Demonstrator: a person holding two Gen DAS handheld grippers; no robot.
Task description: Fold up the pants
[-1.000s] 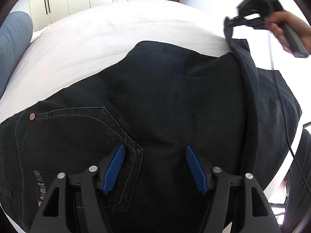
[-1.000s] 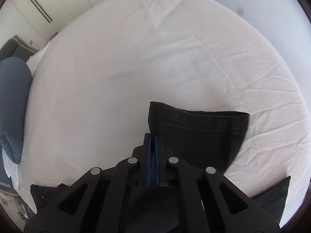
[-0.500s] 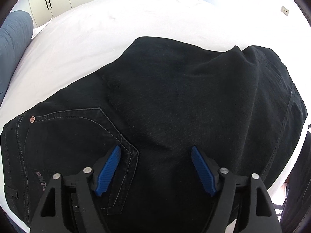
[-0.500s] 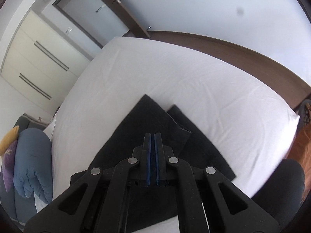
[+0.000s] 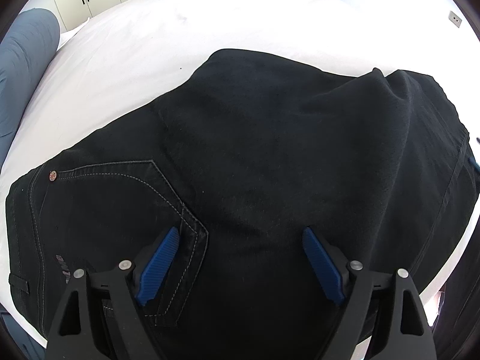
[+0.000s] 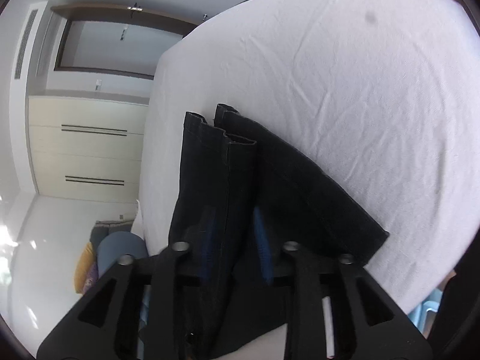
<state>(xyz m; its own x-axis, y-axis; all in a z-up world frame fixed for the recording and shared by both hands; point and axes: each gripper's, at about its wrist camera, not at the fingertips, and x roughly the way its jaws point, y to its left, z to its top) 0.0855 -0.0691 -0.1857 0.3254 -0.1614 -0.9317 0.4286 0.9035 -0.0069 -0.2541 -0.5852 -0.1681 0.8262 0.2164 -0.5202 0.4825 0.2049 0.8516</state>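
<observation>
Both opening grippers' fingers [image 5: 160, 262] astride black pants [image 5: 270, 156] on bed [image 5: 150, 30].

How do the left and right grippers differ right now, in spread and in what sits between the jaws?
The left gripper has its jaws spread wide and opening over the flat seat of the pants, gripping no fabric. The right gripper has a narrower gap, also opening, with the hemmed leg end running between its jaws, the pads no longer pinching. Both have blue pads and black frames.
</observation>
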